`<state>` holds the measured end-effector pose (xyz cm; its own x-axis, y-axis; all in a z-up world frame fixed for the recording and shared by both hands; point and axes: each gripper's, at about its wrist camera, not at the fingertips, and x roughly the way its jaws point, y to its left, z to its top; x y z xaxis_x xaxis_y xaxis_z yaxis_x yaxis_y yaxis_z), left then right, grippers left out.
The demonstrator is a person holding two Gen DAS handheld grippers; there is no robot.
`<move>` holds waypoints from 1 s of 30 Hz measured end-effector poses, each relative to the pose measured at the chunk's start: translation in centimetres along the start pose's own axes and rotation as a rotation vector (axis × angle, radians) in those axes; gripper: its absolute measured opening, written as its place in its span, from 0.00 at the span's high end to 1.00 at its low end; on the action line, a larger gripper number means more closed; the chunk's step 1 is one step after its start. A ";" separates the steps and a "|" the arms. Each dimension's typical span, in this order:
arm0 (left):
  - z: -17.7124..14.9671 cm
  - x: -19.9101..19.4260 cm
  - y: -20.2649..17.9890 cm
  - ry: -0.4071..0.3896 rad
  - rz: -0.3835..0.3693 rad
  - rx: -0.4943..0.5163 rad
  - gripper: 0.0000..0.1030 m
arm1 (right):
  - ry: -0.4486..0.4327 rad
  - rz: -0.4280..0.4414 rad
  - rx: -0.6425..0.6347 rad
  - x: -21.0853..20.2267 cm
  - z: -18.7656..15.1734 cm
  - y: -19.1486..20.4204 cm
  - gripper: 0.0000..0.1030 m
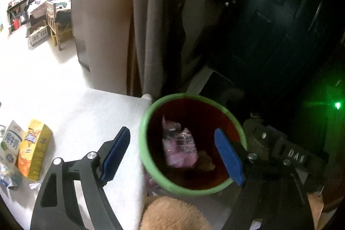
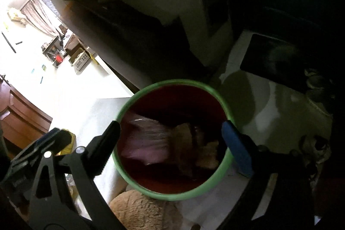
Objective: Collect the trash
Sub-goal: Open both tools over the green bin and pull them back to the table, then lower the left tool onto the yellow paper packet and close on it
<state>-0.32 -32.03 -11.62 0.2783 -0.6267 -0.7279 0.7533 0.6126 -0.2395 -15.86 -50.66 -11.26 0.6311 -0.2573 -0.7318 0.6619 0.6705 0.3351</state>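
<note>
Pink wrapper [image 1: 180,147] lying inside the bin [image 1: 148,122], crumpled, a barcode showing on its upper face; beside it something tan, too dim to name. Same bin [image 2: 226,105] in the right wrist view, green rim, dark red inside, pink wrapper [image 2: 144,143] blurred there against the near wall. Left gripper [image 1: 172,154] spread wide above the bin's mouth, nothing between the blue pads [image 1: 229,156], pressing on nothing. Right gripper [image 2: 170,143] likewise released, jaws straddling the rim, empty. Bin standing just beside a white table [image 1: 97,113]. Further left on the table, a yellow carton [image 1: 34,148] and a white carton [image 1: 10,141] close together, with small scraps near them. Below the bin, something tan and fuzzy [image 1: 172,215], possibly a cushion. Beyond, a dark door [image 1: 269,14] and a bright room.
</note>
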 end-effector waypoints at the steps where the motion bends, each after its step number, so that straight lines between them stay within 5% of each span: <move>1: -0.1 -0.4 0.2 -0.004 0.007 -0.001 0.25 | -0.009 0.005 0.000 -0.2 -0.1 0.2 0.09; 11: -4.0 -7.7 8.1 -0.052 0.114 -0.116 0.20 | -0.010 0.111 -0.070 -0.2 -0.9 6.4 0.09; 23: -10.2 -15.8 19.2 -0.118 0.352 -0.294 0.20 | 0.193 0.284 -0.359 3.2 -8.4 20.4 0.09; 30: -14.2 -18.8 23.6 -0.123 0.443 -0.385 0.19 | 0.260 0.319 -0.474 3.6 -11.8 25.0 0.09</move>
<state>3.80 1.08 -12.70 0.6006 -0.3088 -0.7375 0.2861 0.9443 -0.1624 -1.87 -26.62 -12.55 0.6096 0.1441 -0.7795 0.1685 0.9373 0.3050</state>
